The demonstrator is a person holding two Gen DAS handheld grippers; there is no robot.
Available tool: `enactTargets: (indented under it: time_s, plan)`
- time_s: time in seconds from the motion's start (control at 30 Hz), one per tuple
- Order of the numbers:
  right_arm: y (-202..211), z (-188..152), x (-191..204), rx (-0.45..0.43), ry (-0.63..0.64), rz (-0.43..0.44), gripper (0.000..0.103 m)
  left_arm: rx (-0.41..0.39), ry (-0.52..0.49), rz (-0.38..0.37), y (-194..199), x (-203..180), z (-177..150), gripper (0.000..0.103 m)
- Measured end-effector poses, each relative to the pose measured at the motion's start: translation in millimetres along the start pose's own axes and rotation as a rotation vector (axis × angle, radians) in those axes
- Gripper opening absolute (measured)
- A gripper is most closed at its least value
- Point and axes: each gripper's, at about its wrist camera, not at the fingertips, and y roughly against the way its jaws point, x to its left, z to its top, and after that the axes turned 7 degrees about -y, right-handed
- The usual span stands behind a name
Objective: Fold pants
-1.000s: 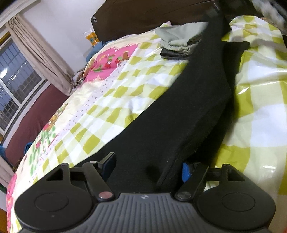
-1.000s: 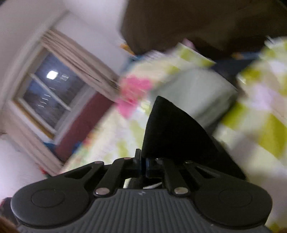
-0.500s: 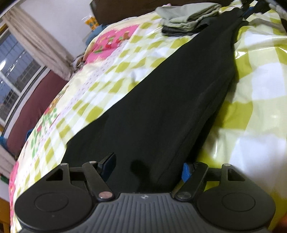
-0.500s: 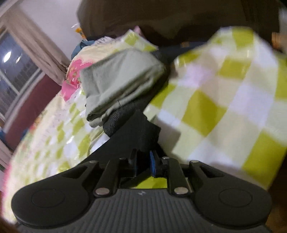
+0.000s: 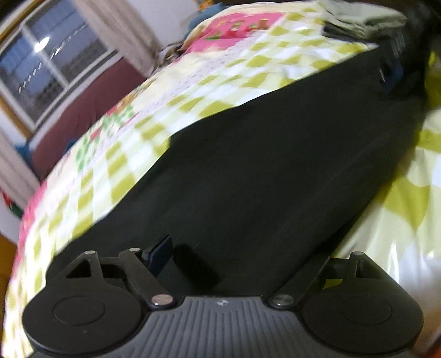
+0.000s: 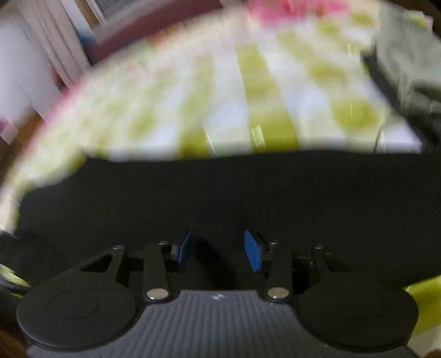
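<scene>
The black pants (image 5: 261, 170) lie flat on the checked bedspread (image 5: 220, 91), running toward 1 o'clock; the left gripper (image 5: 234, 253) gapes wide, the right gripper (image 6: 217, 250) has just been opening, empty; both should regrip an edge squarely before folding.

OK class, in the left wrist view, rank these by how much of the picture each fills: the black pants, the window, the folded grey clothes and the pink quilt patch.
1. black pants, by far the largest.
2. window.
3. pink quilt patch and folded grey clothes: they look about alike, so unranked. Both are far from the camera and blurred.
</scene>
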Motion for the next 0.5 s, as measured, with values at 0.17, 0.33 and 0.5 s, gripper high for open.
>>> enactTargets:
  time_s: [0.17, 0.33, 0.5]
  plan:
    - [23, 34, 65, -0.063, 0.181, 0.187, 0.041, -0.041, 0.068, -0.016, 26, 33, -9, 0.095]
    - [-53, 107, 138, 0.008, 0.160, 0.443, 0.044, -0.109, 0.098, 0.010, 2, 50, 1, 0.095]
    - [-130, 142, 187, 0.223, 0.194, 0.528, 0.045, -0.131, 0.089, -0.008, -12, 57, 2, 0.095]
